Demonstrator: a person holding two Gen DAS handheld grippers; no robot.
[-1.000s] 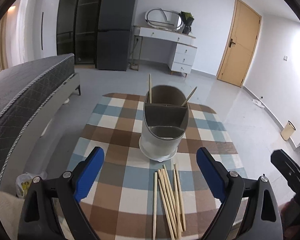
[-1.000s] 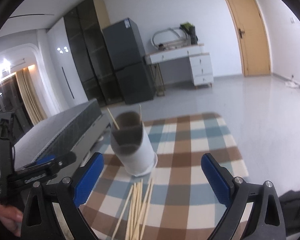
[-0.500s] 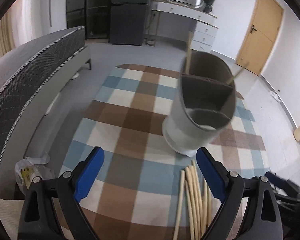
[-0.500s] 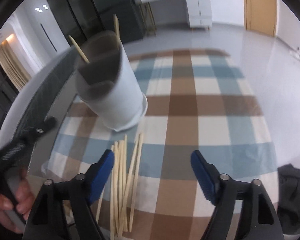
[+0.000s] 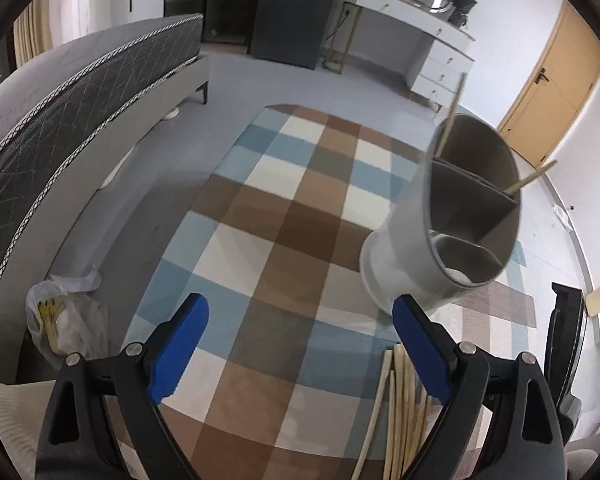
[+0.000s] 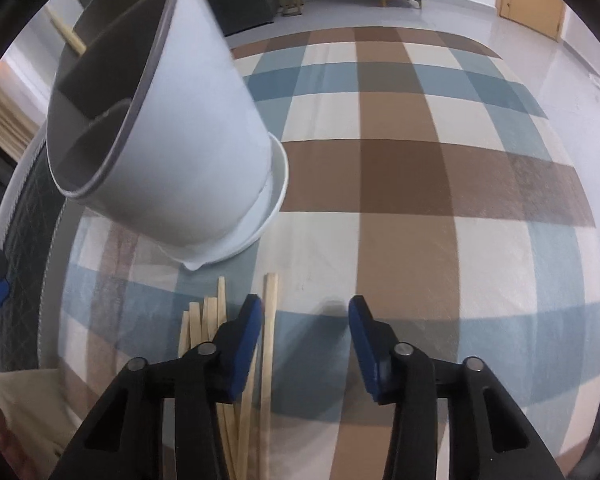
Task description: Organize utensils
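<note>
A white utensil holder [image 5: 456, 232] with grey dividers stands on a saucer on the checked tablecloth; two chopsticks lean in its far compartment [image 5: 450, 116]. It fills the upper left of the right wrist view [image 6: 168, 132]. Several loose wooden chopsticks [image 5: 400, 408] lie in a bundle in front of it, also in the right wrist view [image 6: 236, 344]. My left gripper [image 5: 296, 344] is open and empty, left of the holder. My right gripper [image 6: 304, 320] is open, low over the cloth, its left finger over the bundle's right edge.
The checked tablecloth [image 6: 420, 168] covers the table. A grey bed [image 5: 60, 96] runs along the left, with a white plastic bag [image 5: 64, 320] on the floor beside it. A fridge, a white dresser and a wooden door stand at the back.
Both grippers have dropped toward the table and moved closer. The left one has swung left of the holder. The right one's jaws have narrowed and reached the chopstick bundle.
</note>
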